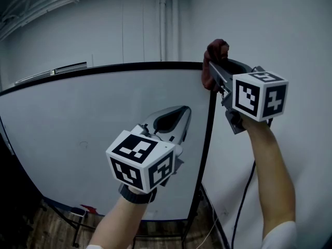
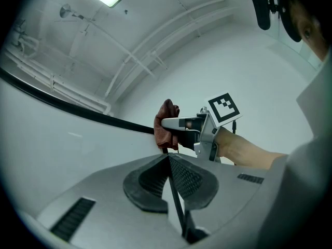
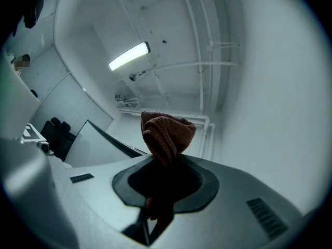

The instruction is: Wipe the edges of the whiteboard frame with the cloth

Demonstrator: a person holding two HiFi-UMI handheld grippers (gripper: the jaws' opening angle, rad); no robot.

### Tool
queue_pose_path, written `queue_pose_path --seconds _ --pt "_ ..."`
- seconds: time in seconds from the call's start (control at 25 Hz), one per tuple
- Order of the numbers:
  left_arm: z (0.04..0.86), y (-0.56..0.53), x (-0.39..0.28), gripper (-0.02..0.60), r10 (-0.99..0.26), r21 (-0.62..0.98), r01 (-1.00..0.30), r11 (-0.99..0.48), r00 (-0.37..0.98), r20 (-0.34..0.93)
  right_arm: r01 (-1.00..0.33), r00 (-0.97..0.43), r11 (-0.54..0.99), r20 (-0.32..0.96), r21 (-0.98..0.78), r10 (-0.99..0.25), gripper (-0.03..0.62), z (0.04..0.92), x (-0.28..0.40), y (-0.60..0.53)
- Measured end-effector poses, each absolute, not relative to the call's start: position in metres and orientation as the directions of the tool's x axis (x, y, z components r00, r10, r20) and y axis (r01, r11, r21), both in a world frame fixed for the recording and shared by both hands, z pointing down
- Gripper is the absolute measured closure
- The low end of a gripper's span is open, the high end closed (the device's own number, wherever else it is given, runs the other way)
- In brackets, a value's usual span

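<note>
At about 6 o'clock in the head view, nearest, the left gripper (image 1: 174, 119) hangs before the board, its fingers pressed together on nothing. Up at 1 o'clock, the right gripper (image 1: 217, 75) has its fingers clamped on the red-brown cloth (image 1: 216, 53), right at the top corner of the black whiteboard frame (image 1: 208, 134). The wiping looks to be at that corner. Next, I think, the cloth should slide down the side edge toward 6 o'clock, pressed tight.
</note>
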State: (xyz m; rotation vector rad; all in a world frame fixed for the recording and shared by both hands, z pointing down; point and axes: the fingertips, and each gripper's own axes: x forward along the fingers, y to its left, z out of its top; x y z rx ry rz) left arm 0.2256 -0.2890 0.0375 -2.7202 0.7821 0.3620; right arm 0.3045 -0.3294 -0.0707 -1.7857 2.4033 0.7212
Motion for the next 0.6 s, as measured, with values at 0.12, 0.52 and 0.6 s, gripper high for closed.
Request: queue_pose_path --seconds 0.12,0.52,0.6 --pt "0.034 -0.287 0.221 0.574 -0.493 -0.201 -0.564 -0.801 0.811 -0.314 -0.907 -0.348 0.238 -0.297 0.348 -0.889 0.522 -0.073 0.292 -0.331" --pt "0.041 -0.286 0.187 0.574 -0.548 -0.197 -0.622 -0.758 0.771 -0.324 -0.876 -0.411 0.302 -0.253 0.375 -0.876 0.522 -0.068 0.252 -0.34" --pt "0.034 -0.288 0.17 0.574 -0.546 -0.202 -0.625 -0.754 0.768 -0.336 -0.873 -0.414 0.304 -0.251 0.382 -0.875 0.522 -0.068 0.234 -0.343"
